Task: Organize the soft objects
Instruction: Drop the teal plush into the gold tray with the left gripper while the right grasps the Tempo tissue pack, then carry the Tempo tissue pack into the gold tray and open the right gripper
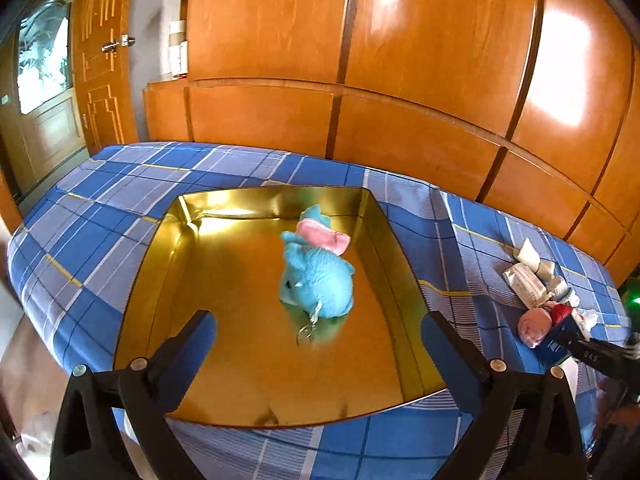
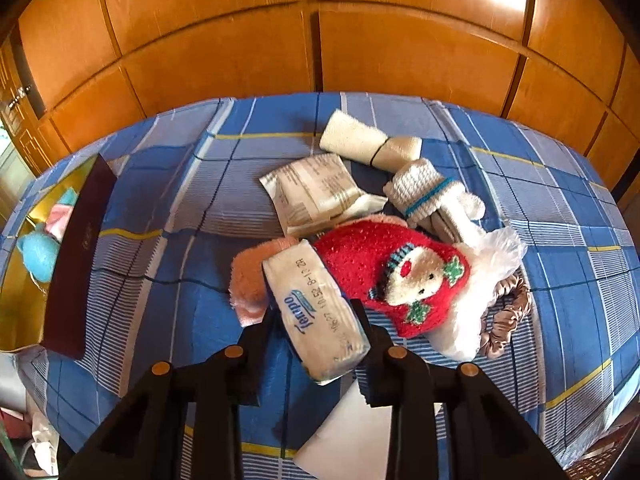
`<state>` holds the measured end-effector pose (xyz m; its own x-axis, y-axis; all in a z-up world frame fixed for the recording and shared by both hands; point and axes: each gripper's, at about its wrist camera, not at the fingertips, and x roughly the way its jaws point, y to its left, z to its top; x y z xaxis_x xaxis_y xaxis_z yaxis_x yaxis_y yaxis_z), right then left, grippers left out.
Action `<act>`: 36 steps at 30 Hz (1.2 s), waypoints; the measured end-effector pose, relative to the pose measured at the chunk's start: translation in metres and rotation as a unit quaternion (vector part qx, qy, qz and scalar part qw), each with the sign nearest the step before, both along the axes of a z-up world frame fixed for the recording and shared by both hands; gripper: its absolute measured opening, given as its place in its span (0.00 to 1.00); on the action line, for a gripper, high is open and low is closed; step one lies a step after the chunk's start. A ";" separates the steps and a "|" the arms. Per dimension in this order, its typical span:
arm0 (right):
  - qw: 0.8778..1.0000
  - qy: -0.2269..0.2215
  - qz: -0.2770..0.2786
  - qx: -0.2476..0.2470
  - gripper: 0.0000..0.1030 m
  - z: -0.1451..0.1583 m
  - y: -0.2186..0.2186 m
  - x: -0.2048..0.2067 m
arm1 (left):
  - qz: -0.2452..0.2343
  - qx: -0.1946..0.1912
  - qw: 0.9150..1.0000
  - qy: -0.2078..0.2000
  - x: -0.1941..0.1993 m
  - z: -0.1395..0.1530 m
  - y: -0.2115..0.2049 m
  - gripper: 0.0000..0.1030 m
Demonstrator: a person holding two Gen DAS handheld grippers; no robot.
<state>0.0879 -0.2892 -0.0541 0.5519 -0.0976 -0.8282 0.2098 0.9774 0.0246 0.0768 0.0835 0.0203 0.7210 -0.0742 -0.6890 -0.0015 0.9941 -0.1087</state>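
Left gripper [image 1: 318,354] jaws wide apart, nothing between them, hovering over the near part of the gold tin [image 1: 160,292]. Blue plush [image 1: 316,280] with a pink ear lies inside the tin, right of centre toward the far side, its keyring toward the near side. Plush touches neither finger. Tin sits on the blue plaid bed [image 1: 100,208], near its front edge.

Right gripper [image 2: 316,316] jaws clamped on a Tempo tissue pack [image 2: 316,316]; fingers press both long sides of the pack's near half. Pack lies slanted, its far end over a pink cloth [image 2: 248,280]. White paper [image 2: 352,428] lies under the gripper at the near edge of the bed.

Just right of the pack: red fuzzy sock [image 2: 380,276] with a bear face, on a white fluffy item [image 2: 472,320]. Brown scrunchie [image 2: 508,316] at the right of that, partly under it. Clear plastic wrap [image 2: 504,248] touches the far side of the fluffy item.

Further back: flat foil sachet [image 2: 316,192], then white ribbed socks with blue stripes [image 2: 424,196] to its right. Farthest: cream rolled cloth [image 2: 368,144] tied with a black band.

Left edge of the right view: the tin's dark red outer wall [image 2: 76,264], plush seen inside.

Wooden wardrobe [image 2: 320,40] behind the bed.
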 end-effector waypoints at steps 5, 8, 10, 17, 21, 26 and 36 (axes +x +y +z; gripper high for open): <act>1.000 -0.019 0.007 0.000 0.29 0.007 0.003 -0.003 | 0.020 0.017 1.000 0.003 -0.009 -0.002 0.005 1.00; 0.999 -0.034 0.001 0.018 0.28 0.013 -0.001 -0.006 | 0.020 0.020 1.000 0.007 -0.011 -0.003 0.007 1.00; 0.998 -0.041 -0.005 0.038 0.28 0.019 -0.006 -0.010 | 0.017 0.021 1.000 0.007 -0.014 -0.004 0.009 1.00; 0.995 -0.071 0.011 0.067 0.28 0.047 0.003 -0.015 | 0.021 -0.010 1.000 0.021 -0.015 -0.010 0.018 1.00; 0.991 -0.079 0.036 0.102 0.28 0.059 0.017 -0.014 | 0.034 0.003 0.999 0.012 -0.019 -0.011 0.023 1.00; 0.982 -0.078 0.094 0.142 0.28 0.067 0.054 -0.003 | 0.038 0.009 0.999 0.004 -0.024 -0.011 0.028 1.00; 0.957 -0.029 0.225 0.184 0.29 0.056 0.167 0.027 | 0.041 0.013 0.999 0.007 -0.029 -0.010 0.032 1.00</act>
